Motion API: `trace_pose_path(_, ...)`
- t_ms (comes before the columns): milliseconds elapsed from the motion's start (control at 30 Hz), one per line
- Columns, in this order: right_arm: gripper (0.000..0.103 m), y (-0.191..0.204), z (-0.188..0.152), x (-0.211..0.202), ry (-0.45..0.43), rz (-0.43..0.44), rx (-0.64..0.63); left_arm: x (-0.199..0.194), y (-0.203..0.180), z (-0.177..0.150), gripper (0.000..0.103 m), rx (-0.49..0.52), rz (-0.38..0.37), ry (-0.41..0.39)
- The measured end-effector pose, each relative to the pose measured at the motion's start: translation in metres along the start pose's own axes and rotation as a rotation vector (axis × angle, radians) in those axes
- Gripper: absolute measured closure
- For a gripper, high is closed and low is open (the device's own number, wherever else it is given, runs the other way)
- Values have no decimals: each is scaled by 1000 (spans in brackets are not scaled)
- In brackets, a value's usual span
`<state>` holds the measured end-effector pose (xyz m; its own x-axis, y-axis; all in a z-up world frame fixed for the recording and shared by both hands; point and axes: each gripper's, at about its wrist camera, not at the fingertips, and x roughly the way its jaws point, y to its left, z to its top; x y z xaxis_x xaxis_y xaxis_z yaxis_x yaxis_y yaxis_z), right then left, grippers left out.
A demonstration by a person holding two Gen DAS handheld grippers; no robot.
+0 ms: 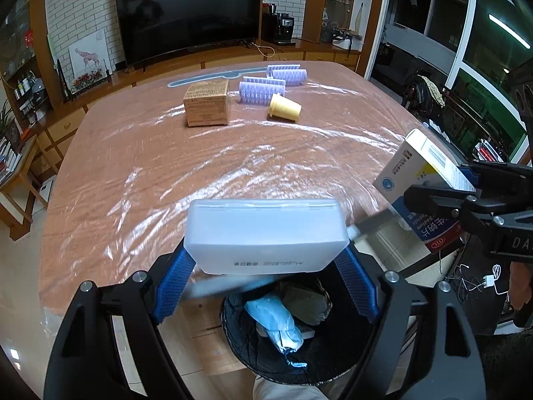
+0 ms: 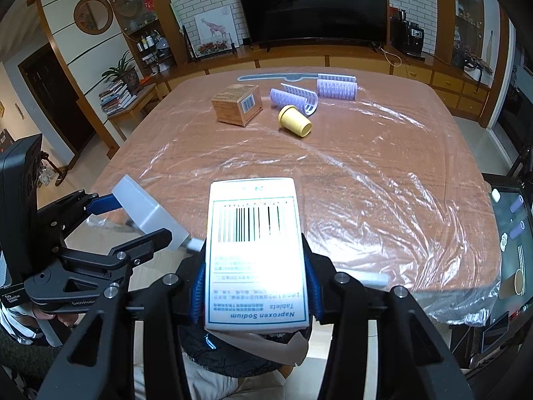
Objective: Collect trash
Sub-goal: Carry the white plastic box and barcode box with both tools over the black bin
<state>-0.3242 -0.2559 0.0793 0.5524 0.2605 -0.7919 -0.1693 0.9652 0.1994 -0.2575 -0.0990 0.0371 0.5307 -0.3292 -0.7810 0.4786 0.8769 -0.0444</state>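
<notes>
Plastic film covers the brown table [image 1: 140, 166], and we're looking across it at a TV [image 1: 190, 13] on the far cabinet. Over on the left, the left gripper [image 1: 266, 266] has its blue pads [image 1: 175, 280] spread wide and pressed on both ends of a frosted plastic case [image 1: 266, 233], held out past the near table edge. Right below it, the black bin [image 1: 253, 343] sits on the floor with a blue wrapper [image 1: 276, 320] and other scraps already inside. Up the table, a cardboard box [image 1: 207, 102] stands left of centre; just right of it lies a purple roller [image 1: 261, 92], with a yellow cup [image 1: 284, 108] tipped on its side close in front. A second roller [image 1: 287, 74] lies further back. Now to the right: the right gripper [image 2: 255, 286] is nearly closed, clamping a white pill box [image 2: 255, 250] by its narrow sides, barcode up. That box hangs over the bin's rim [image 2: 206, 340] too, just beside the case, both clear of the table.
</notes>
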Motion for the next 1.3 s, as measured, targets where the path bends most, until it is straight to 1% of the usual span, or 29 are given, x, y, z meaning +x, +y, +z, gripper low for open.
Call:
trace_pose_path(267,57,2,-16,-6,14,6,-18,-5,-9,-14,20,6,-6,17)
trace_pose_path(600,57,5,-34,-7,53,8,-48,-7,-18,-32,20,11,0,41)
trace_pose_path(967,57,5,-52,4,101,12,-62,-2,-20,-47,20,23,3,79)
trace_pose_path(1300,57,5,-70,17,155,14,-66,10,-23,-61,20,46,-14,129)
